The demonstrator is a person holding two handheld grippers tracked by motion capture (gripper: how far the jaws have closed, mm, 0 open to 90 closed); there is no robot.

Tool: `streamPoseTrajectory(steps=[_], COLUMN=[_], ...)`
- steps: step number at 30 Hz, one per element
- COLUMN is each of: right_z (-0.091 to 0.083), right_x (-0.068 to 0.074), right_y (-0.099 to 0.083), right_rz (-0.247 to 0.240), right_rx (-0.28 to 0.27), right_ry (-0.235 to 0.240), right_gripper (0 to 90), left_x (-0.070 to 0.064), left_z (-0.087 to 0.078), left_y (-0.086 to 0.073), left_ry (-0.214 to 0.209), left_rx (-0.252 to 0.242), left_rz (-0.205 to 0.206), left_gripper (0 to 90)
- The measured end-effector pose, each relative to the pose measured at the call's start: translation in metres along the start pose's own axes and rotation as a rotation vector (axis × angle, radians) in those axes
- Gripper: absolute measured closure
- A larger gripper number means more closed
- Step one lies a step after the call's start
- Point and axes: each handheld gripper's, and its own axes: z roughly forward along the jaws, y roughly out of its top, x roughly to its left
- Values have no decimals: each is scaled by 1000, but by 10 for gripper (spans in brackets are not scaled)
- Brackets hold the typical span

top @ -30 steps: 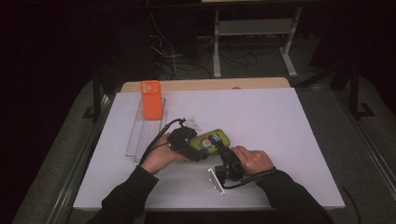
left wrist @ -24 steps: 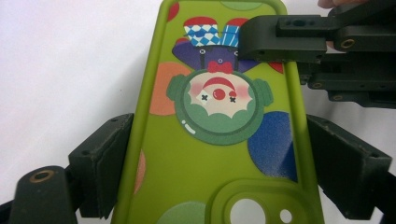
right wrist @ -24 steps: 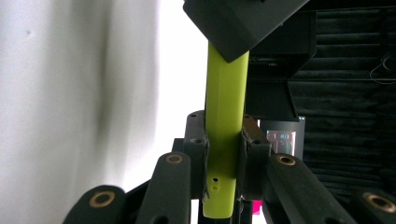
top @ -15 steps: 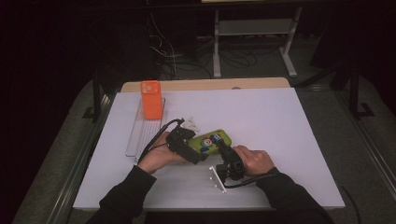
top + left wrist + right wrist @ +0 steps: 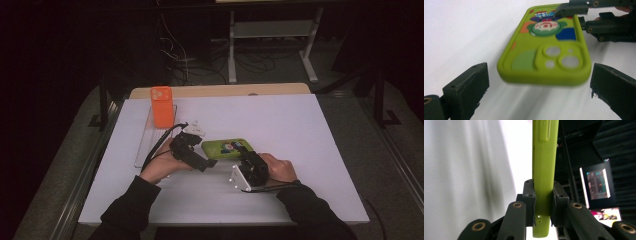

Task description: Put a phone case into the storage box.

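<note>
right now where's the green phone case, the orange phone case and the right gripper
green phone case (image 5: pixel 541 53): left gripper view, on its flat back beside the camera cutouts
orange phone case (image 5: pixel 161 106): high view, middle of its back
right gripper (image 5: pixel 543 202): right gripper view, where it clamps the case's edge

Dim lab: white table (image 5: pixel 300 130), cable tangle (image 5: pixel 185 55), metal stand (image 5: pixel 272 30).

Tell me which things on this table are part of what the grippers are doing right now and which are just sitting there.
In use:
green phone case, clamped by the right gripper
left gripper, jaws open at either side of the case's camera end

Lying about:
orange phone case, standing at the far left
clear tray under it
white table
</note>
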Motion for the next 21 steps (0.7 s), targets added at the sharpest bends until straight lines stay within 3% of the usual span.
streamPoseTrajectory(steps=[3, 7, 8, 9, 13, 17, 18, 19, 21], right_z=[1, 2, 1, 1, 3, 6, 6, 6, 7], right_x=[-5, -15, -16, -17, -24, -31, -32, -33, -36], right_y=[-3, -7, -7, -8, -12, -17, -18, -20, -23], right_rz=[95, 202, 284, 334, 468, 623, 679, 727, 838], right_rx=[3, -2, 8, 1, -3, -21, -23, -24, -28], right_ry=[13, 55, 71, 81, 143, 207, 228, 246, 292], right_gripper=[756, 756, 756, 756, 755, 755, 755, 755, 755], left_x=[2, 1, 1, -1, 3, 3, 3, 2, 4], left_z=[-1, -1, -1, 1, -1, 0, 0, 2, 1], left_y=[0, 0, 0, 0, 0, 0, 0, 0, 1], left_ry=[3, 3, 3, 4, 14, 15, 15, 15, 12], left_rx=[7, 2, -1, -20, -1, -6, -4, -23, -10], left_rz=[14, 0, -2, -25, 18, -2, -1, -32, -19], left_gripper=[19, 19, 19, 20, 20, 19, 20, 20, 20])
